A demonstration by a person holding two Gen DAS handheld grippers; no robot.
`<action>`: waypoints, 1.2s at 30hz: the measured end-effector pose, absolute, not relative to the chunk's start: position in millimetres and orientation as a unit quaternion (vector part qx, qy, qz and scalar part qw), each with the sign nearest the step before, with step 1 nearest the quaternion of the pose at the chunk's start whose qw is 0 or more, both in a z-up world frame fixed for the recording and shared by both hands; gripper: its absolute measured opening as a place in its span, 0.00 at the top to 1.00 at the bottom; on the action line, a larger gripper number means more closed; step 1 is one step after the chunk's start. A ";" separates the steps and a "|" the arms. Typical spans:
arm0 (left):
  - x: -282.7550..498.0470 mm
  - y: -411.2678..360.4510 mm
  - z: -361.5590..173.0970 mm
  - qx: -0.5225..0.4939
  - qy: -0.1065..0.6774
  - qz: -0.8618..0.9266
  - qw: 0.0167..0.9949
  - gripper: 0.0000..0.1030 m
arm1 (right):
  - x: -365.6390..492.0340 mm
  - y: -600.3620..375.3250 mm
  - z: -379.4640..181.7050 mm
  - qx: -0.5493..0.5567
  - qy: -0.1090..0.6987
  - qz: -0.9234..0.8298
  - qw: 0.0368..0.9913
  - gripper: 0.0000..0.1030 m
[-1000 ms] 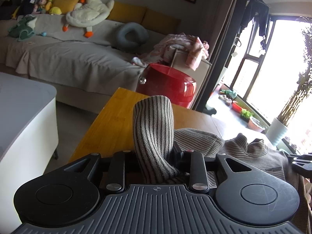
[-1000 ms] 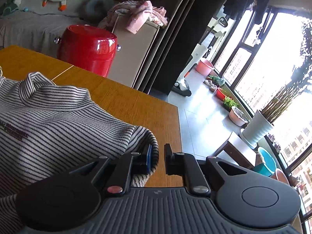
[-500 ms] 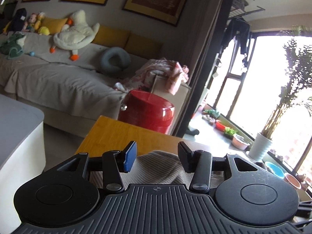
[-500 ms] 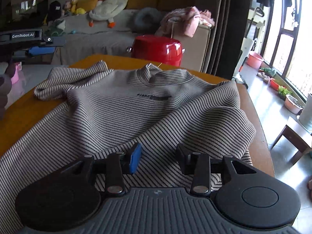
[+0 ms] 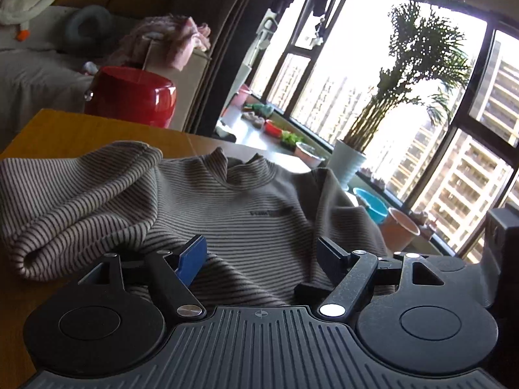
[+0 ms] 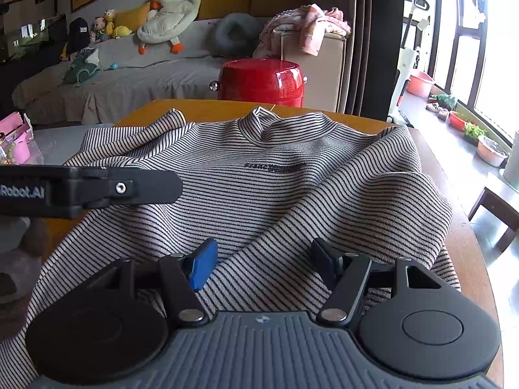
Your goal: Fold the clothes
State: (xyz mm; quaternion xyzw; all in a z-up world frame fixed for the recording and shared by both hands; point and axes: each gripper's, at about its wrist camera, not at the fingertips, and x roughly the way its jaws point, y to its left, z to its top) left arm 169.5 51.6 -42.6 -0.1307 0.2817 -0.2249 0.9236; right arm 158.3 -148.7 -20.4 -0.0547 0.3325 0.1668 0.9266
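A striped knit sweater [image 6: 279, 188] lies face up on a wooden table [image 6: 201, 108], collar pointing away from me toward a red drum-shaped stool [image 6: 262, 79]. I hold a gripper in each hand, both above the lower half of the sweater. My left gripper [image 5: 262, 254] has its jaws wide apart and holds nothing. My right gripper [image 6: 262, 257] is likewise spread wide and empty.

In the left wrist view, one sleeve [image 5: 78, 194] is folded inward and lies in a thick roll across the sweater's left side. The opposite edge drapes near the table's far side.

I judge the fabric soft, light and limp: it will sag and bunch wherever it is unsupported, and it should not slip much on the wood. The best holds seem to be doubled edges, such as the hem, a cuff or a shoulder seam, pinched in a small fold.

Beyond the table stand a grey sofa [image 6: 129, 77] with a plush duck [image 6: 168, 16], a heap of pink clothes [image 6: 311, 24] on a box, tall windows [image 5: 438, 113] and a potted palm [image 5: 412, 74].
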 end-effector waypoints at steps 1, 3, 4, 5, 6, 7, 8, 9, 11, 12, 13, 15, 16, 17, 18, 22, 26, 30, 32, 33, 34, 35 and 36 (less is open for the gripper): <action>170.8 50.4 -44.3 -0.126 0.287 -0.221 0.924 0.18 | 157.0 -149.9 -20.1 -0.056 0.333 0.169 0.926 0.36; 173.8 50.1 -47.3 -0.116 0.300 -0.209 0.923 0.13 | 153.4 -152.5 -19.2 -0.059 0.335 0.170 0.925 0.36; 174.8 50.4 -48.9 -0.113 0.306 -0.205 0.923 0.13 | 152.3 -153.8 -18.8 -0.060 0.336 0.171 0.924 0.36; 175.8 51.1 -49.8 -0.112 0.311 -0.203 0.922 0.13 | 151.8 -155.1 -18.5 -0.060 0.337 0.171 0.924 0.37; 175.6 50.9 -50.1 -0.108 0.314 -0.200 0.922 0.12 | 151.2 -156.4 -18.2 -0.061 0.338 0.172 0.923 0.37; 174.5 50.1 -50.0 -0.103 0.316 -0.198 0.922 0.12 | 150.6 -157.7 -17.9 -0.061 0.338 0.172 0.923 0.37; 172.9 48.9 -49.7 -0.097 0.317 -0.195 0.923 0.12 | 150.9 -157.4 -18.0 -0.063 0.338 0.172 0.923 0.36; 170.3 47.7 -48.8 -0.088 0.318 -0.192 0.924 0.12 | 151.8 -156.2 -18.4 -0.066 0.338 0.172 0.923 0.36; 167.4 45.6 -47.9 -0.075 0.320 -0.185 0.926 0.11 | 154.0 -153.5 -19.5 -0.073 0.337 0.172 0.923 0.35; 166.7 45.6 -47.8 -0.072 0.321 -0.184 0.926 0.10 | 155.4 -152.0 -20.0 -0.076 0.336 0.173 0.923 0.34; 166.3 46.3 -47.7 -0.072 0.322 -0.183 0.926 0.10 | 156.8 -150.8 -20.4 -0.077 0.335 0.174 0.923 0.34; 165.8 47.8 -47.5 -0.072 0.324 -0.183 0.925 0.08 | 158.7 -149.4 -21.0 -0.079 0.333 0.175 0.923 0.33; 165.7 48.7 -47.4 -0.074 0.325 -0.183 0.925 0.08 | 158.6 -149.8 -21.1 -0.080 0.333 0.175 0.923 0.33; 165.7 49.7 -47.3 -0.076 0.325 -0.184 0.925 0.08 | 158.5 -150.1 -21.2 -0.080 0.333 0.175 0.923 0.33; 165.7 50.7 -47.1 -0.078 0.325 -0.185 0.924 0.08 | 158.4 -150.5 -21.3 -0.080 0.333 0.176 0.923 0.33; 166.9 49.6 -47.3 -0.077 0.326 -0.185 0.924 0.07 | 154.5 -155.7 -20.4 -0.083 0.334 0.174 0.923 0.33; 168.2 49.2 -47.0 -0.080 0.327 -0.186 0.923 0.06 | 149.2 -167.7 -14.7 -0.097 0.338 0.159 0.923 0.33; 168.6 49.4 -47.2 -0.083 0.328 -0.188 0.922 0.04 | 138.6 -173.7 -7.2 -0.136 0.328 0.128 0.926 0.33; 168.6 49.4 -47.2 -0.085 0.329 -0.189 0.922 0.03 | 132.8 -174.9 -0.8 -0.154 0.318 0.113 0.929 0.33; 168.6 49.6 -47.3 -0.086 0.329 -0.189 0.921 0.03 | 129.0 -175.0 3.9 -0.158 0.310 0.110 0.931 0.34; 168.6 49.7 -47.3 -0.087 0.329 -0.189 0.921 0.03 | 124.9 -174.7 9.2 -0.161 0.302 0.109 0.933 0.34; 168.6 49.8 -47.2 -0.087 0.330 -0.189 0.921 0.02 | 120.2 -174.1 14.4 -0.158 0.297 0.118 0.934 0.34; 168.6 49.8 -47.1 -0.087 0.331 -0.189 0.921 0.02 | 115.3 -173.4 19.7 -0.150 0.294 0.133 0.935 0.34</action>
